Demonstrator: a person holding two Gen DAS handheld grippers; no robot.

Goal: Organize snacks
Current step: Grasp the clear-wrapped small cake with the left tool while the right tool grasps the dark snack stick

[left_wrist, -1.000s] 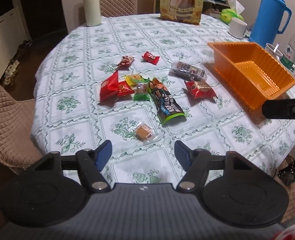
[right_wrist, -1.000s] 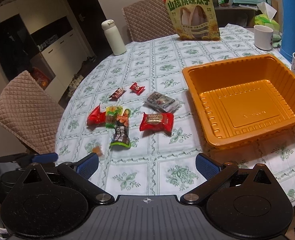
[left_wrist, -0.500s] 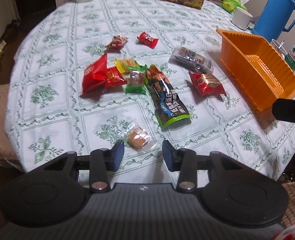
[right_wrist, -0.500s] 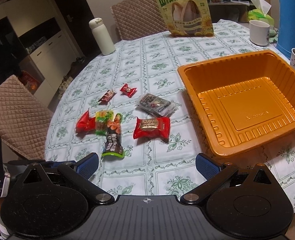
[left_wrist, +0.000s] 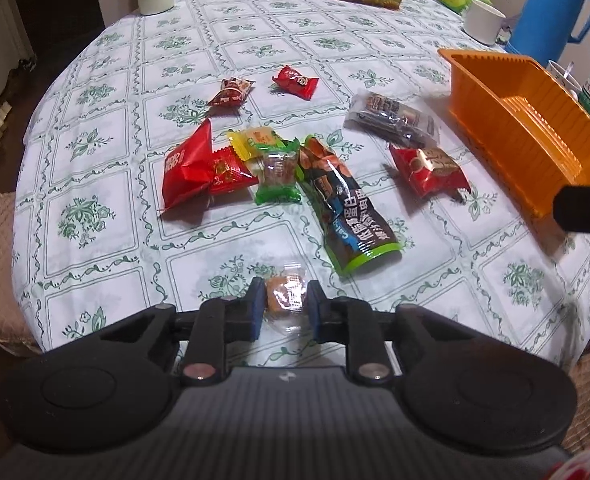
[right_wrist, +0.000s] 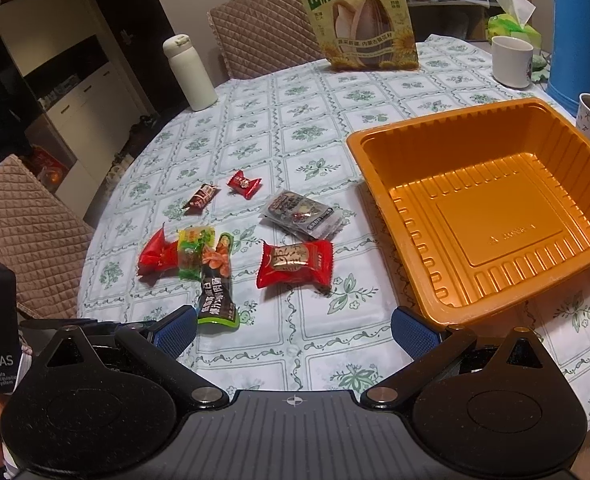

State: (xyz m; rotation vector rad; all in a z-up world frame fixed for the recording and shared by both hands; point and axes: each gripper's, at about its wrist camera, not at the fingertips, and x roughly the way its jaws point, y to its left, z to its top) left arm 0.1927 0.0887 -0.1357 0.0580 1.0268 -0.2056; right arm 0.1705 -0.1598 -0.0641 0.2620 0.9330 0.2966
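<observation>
At a round dining table covered in a green-flowered cloth, the left gripper closes its blue pads on either side of a small clear-wrapped orange candy, which lies at the near edge of the table, well short of the orange tray and on the far side of the snack pile from it. Whether the pads are truly pinching the sweet or only its crinkled wrapper cannot be told. The right gripper hangs with its fingers spread wide and nothing between them, just in front of the tray's near corner. Between candy and tray lie the remaining snacks: a long dark sausage packet, a green sweet, red pouches, a red pastry pack and a grey packet nearest the tray. The tray holds nothing yet. The chief risk is a thin grip: slick cellophane could slide from the pads on the lift, dropping the candy off the table's edge; a low carry toward the tray could also sweep the sausage packet aside.
</observation>
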